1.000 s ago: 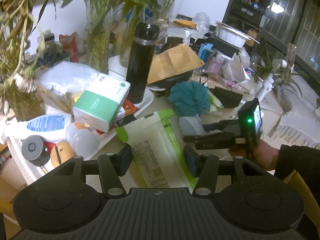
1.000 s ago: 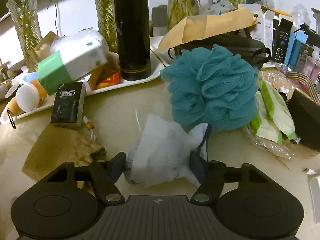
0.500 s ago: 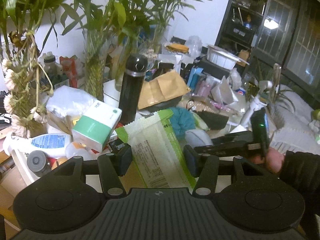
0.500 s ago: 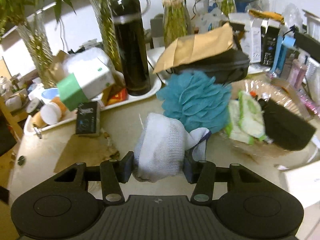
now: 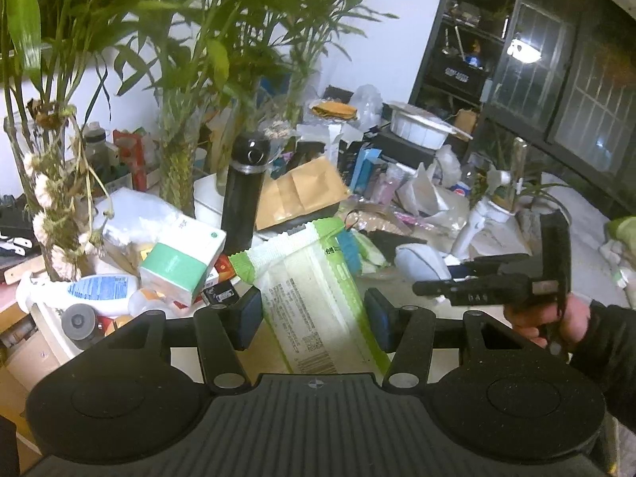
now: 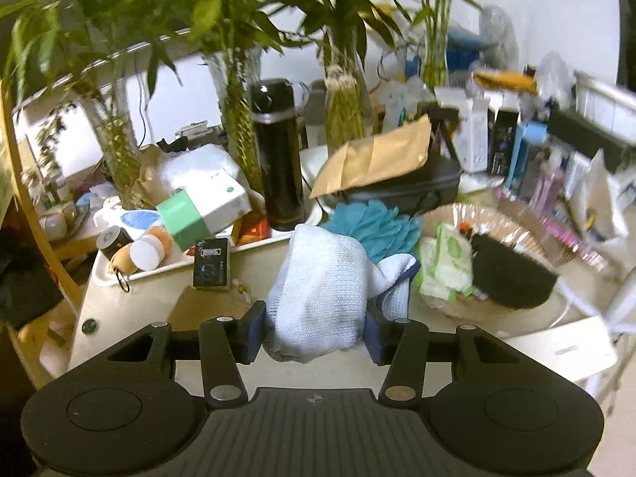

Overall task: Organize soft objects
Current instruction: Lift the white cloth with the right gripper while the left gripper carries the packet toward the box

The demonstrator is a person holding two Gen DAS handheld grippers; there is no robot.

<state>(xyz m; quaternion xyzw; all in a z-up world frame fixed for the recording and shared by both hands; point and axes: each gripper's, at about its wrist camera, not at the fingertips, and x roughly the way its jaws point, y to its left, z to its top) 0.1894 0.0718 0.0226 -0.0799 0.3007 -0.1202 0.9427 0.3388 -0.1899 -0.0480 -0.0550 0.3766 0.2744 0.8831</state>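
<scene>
Right wrist: we are lifting higher than before | right gripper (image 6: 314, 328) clamping white cloth (image 6: 322, 298) | left gripper (image 5: 313, 314) pinching wipes pack (image 5: 314, 294), loofah (image 6: 373, 224) at 12 o'clock.

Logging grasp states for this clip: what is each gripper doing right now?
Left gripper: shut on the green-and-white wipes pack.
Right gripper: shut on the white knit cloth.
</scene>
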